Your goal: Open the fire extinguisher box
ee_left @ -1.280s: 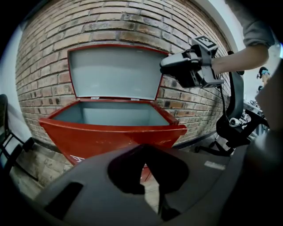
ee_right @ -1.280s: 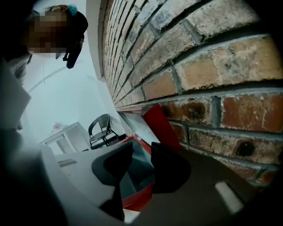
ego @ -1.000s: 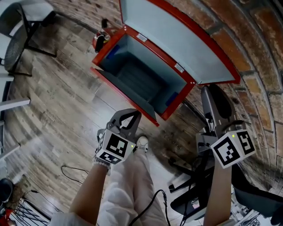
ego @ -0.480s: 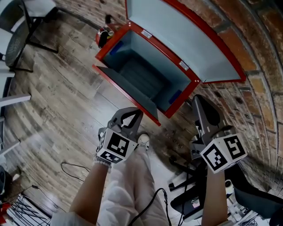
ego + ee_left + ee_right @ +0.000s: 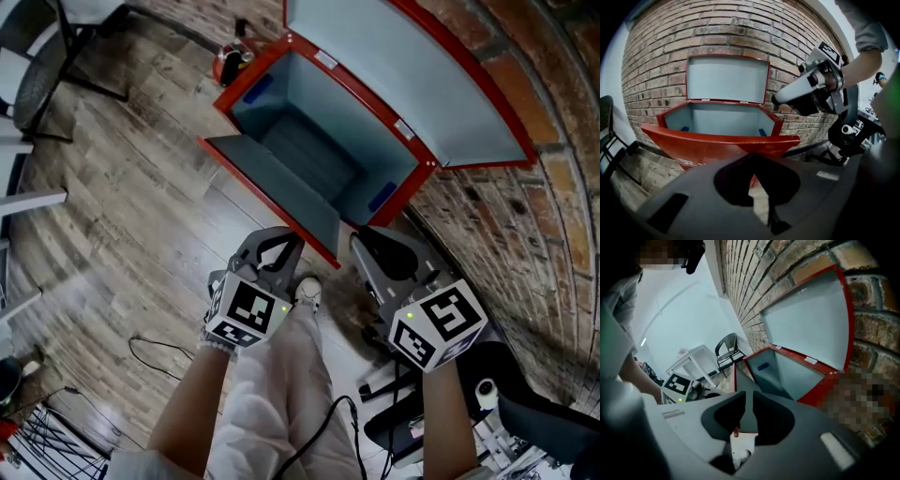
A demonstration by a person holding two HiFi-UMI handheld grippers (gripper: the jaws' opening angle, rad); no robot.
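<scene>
Fire extinguisher box (image 5: 314, 141) open, lid (image 5: 412, 84) up, just ahead of both grippers. Left gripper (image 5: 280, 244) pinched together, empty. Right gripper (image 5: 367, 246) jaws just opening a crack, nothing between. Job looks done; next, pull back.

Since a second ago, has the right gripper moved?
Yes: the right gripper swung left, toward the front corner of the red box; its jaws have just been opening, nothing between them.

box lid (image 5: 422, 84): cut off by top edge | chair (image 5: 36, 80): cut off left
</scene>
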